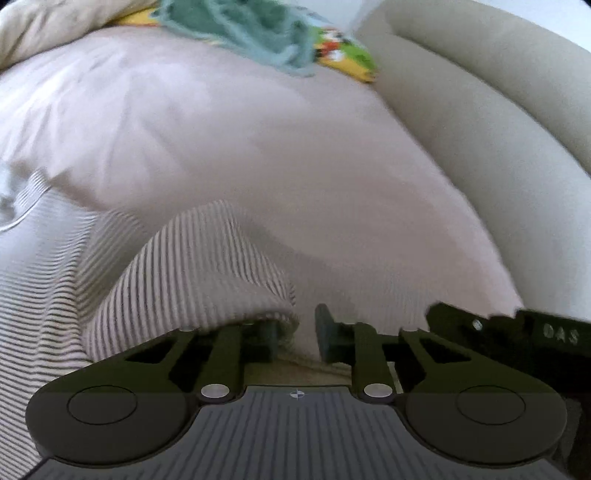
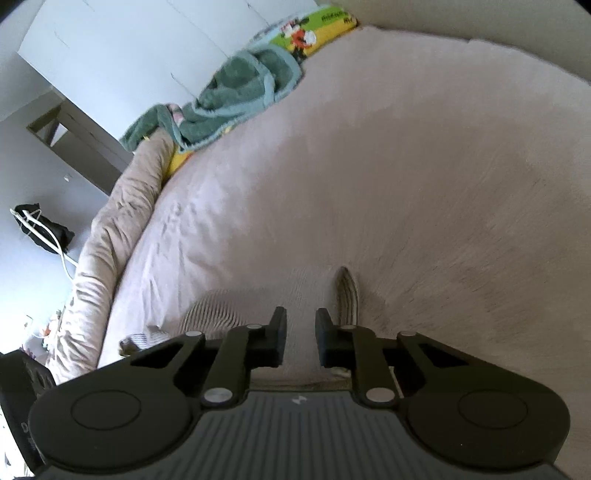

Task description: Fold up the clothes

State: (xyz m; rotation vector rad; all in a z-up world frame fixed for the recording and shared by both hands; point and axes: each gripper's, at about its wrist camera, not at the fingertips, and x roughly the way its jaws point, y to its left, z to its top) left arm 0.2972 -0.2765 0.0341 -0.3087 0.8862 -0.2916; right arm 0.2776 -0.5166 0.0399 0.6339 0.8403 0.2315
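Note:
A grey-and-white striped garment (image 1: 192,266) lies on a pale pink bed sheet (image 1: 258,129). In the left wrist view a fold of it drapes over the left finger, and its edge runs into the narrow gap of my left gripper (image 1: 297,332), which is shut on it. In the right wrist view the same striped garment (image 2: 218,310) bunches left of the fingers, and a small fold stands up beside the right finger. My right gripper (image 2: 300,332) is shut, with the cloth passing under its jaws. The black body of the right gripper (image 1: 517,328) shows close by at the right of the left wrist view.
A green towel (image 2: 240,88) and a bright cartoon-print cloth (image 2: 306,33) lie at the far end of the bed sheet (image 2: 369,166). A beige padded roll (image 1: 480,110) borders one side and a rumpled beige duvet (image 2: 122,206) the other. A black bag with a white cord (image 2: 40,229) sits on the floor.

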